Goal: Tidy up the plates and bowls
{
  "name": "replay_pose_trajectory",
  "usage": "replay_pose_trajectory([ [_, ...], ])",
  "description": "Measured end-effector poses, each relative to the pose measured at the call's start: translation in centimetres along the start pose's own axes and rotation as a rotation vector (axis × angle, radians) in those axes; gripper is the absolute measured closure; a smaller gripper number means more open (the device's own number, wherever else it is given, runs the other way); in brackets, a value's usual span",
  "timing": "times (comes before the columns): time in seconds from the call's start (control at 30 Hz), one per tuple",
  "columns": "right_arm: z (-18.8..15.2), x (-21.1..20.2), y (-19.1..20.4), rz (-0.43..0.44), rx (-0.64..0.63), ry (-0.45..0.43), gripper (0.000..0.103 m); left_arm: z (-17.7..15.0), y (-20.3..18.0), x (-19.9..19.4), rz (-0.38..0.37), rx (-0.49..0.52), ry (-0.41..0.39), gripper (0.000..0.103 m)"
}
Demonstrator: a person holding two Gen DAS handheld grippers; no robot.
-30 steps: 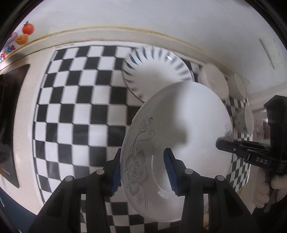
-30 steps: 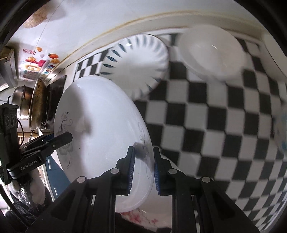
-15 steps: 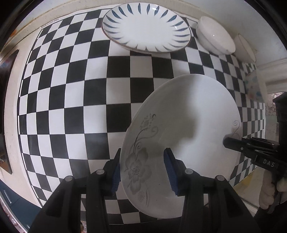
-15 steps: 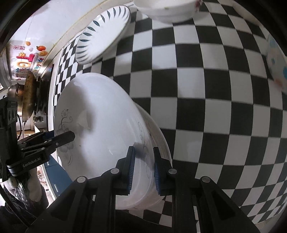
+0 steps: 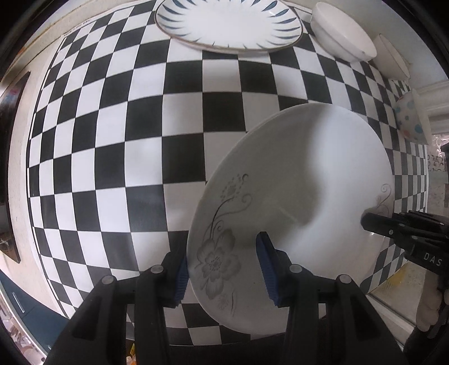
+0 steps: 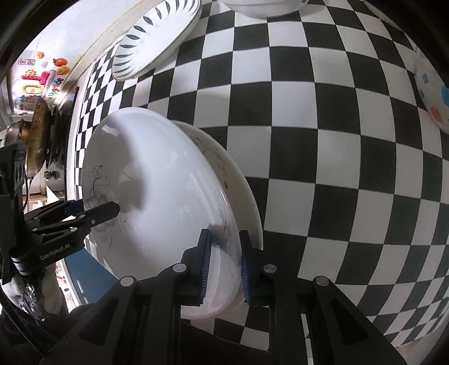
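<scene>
Both hand-held grippers are on the floral plate (image 5: 303, 196): left hand-held gripper (image 5: 224, 269) clamped on its near rim, right hand-held gripper (image 6: 223, 266) pinching the opposite edge. It's tilted just above another plate (image 6: 238, 196) on the checkered desk (image 5: 112, 140). Looks like the stacking step, so next it needs levelling, lowering onto that plate, then letting go.

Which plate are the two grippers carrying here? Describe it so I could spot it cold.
On the checkered cloth, look nearest the cameras: the white plate held at opposite rims by the left gripper and right gripper. Its grey flower print differs from the blue-petal plate at the far edge.
</scene>
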State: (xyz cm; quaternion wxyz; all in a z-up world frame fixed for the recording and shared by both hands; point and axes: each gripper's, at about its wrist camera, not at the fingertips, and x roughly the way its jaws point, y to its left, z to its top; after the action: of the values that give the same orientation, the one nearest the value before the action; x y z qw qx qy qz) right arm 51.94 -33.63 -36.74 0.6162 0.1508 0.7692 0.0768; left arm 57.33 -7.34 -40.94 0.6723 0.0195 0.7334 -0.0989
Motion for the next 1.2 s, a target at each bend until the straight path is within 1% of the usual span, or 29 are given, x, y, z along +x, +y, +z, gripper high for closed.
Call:
replay_pose_trajectory([
  [0.17,0.2,0.5,0.6,-0.029,0.033,0.010,0.081,-0.1,-0.3,0.8,0.012,-0.009,0.014,0.062],
  [0.27,0.2,0.4,1.1,-0.055,0.038,-0.012,0.081,-0.1,-0.4,1.0,0.014,-0.017,0.017,0.062],
  [0.47,0.3,-0.3,1.7,-0.095,0.052,-0.041,0.081,-0.7,-1.2,0.9,0.053,0.005,-0.003,0.062],
  [0.67,0.4,-0.5,1.9,-0.123,0.054,-0.021,0.080,-0.9,-1.3,1.0,0.079,0.005,0.000,0.062],
  [0.77,0.7,-0.6,2.6,-0.156,0.048,-0.008,0.079,-1.0,-1.2,1.2,0.083,-0.001,0.009,0.062],
  [0.87,0.9,-0.5,2.8,-0.170,0.046,0.007,0.078,-1.4,-1.0,1.4,0.083,0.002,0.016,0.062],
  [1.0,1.2,-0.4,2.4,-0.152,0.060,0.025,0.078,-1.5,-1.1,1.9,0.076,-0.001,0.021,0.062],
  [1.07,1.4,-0.2,2.0,-0.109,0.072,0.042,0.071,-1.9,-1.3,2.2,0.074,-0.002,0.025,0.062],
  [1.13,1.5,-0.1,1.7,-0.076,0.084,0.048,0.068,-2.1,-0.5,2.1,0.074,0.001,0.027,0.062],
  [1.17,1.5,0.0,1.6,-0.064,0.085,0.053,0.065,-2.1,-0.7,2.5,0.072,0.001,0.029,0.062],
  [1.2,1.6,0.0,1.4,-0.047,0.095,0.060,0.064,-2.2,-0.7,2.6,0.072,0.002,0.029,0.062],
])
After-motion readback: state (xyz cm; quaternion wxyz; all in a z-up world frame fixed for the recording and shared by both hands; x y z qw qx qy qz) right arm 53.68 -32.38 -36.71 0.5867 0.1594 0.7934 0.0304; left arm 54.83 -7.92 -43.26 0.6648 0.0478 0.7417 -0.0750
